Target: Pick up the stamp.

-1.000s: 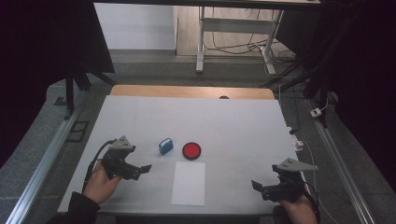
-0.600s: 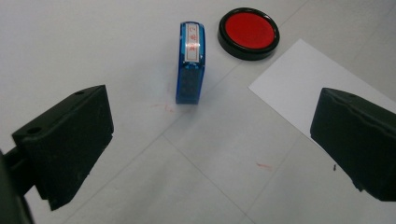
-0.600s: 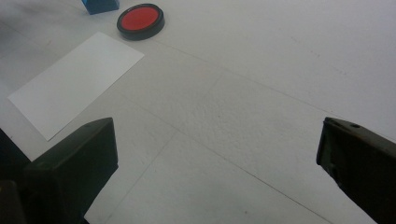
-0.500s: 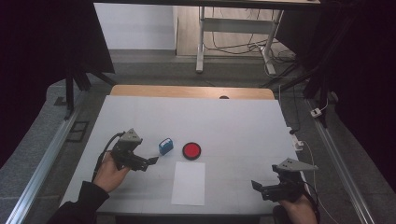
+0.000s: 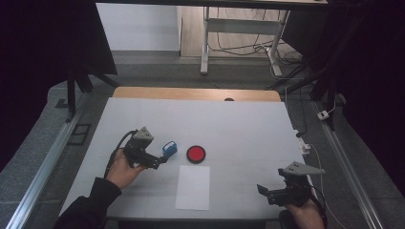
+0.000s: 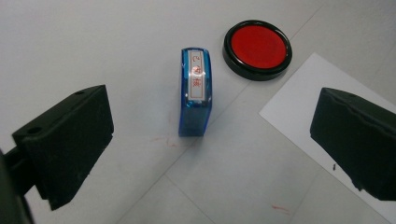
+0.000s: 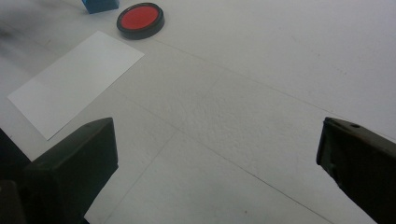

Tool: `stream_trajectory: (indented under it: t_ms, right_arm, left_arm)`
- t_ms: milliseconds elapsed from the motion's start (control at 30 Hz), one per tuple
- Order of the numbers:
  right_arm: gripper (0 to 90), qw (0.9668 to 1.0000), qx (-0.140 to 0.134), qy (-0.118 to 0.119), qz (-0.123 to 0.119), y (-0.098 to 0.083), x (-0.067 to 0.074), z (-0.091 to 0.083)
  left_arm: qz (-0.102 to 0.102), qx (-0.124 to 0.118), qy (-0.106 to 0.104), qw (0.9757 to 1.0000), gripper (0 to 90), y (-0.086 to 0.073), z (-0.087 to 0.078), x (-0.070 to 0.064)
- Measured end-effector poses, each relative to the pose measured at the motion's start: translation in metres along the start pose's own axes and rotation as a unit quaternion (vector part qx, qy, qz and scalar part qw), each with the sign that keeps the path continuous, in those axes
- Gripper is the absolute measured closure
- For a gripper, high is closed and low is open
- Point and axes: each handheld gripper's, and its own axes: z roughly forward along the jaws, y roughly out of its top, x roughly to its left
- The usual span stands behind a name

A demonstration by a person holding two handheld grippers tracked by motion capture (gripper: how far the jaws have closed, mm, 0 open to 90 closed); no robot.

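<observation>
Table (image 5: 248, 124) carries one blue stamp (image 6: 195, 91), one red ink pad (image 6: 257, 49), one paper sheet (image 5: 193, 187); left gripper (image 5: 160, 162) and right gripper (image 5: 262, 191) both gape, jaws apart.

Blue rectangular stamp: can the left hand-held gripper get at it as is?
Probably yes. The blue rectangular stamp lies just ahead between the open jaws of the left hand-held gripper, nothing between them; the round red ink pad sits beyond.

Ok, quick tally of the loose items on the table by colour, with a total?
Blue: 1, the stamp
Red: 1, the ink pad in its black case
White: 1, the paper sheet
Total: 3
</observation>
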Motion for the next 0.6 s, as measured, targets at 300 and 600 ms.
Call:
stream_trajectory:
  t_ms: [300, 600]
  right_arm:
    - [0.0, 1.0000, 0.001, 0.001, 0.000, 0.000, 0.000, 0.000]
    - [0.0, 1.0000, 0.001, 0.002, 0.000, 0.000, -0.001, 0.000]
  left_arm:
    - [0.021, 0.023, -0.002, 0.9995, 0.0, 0.013, 0.020, 0.003]
    - [0.028, 0.033, -0.001, 0.9991, 0.0, 0.021, 0.036, 0.007]
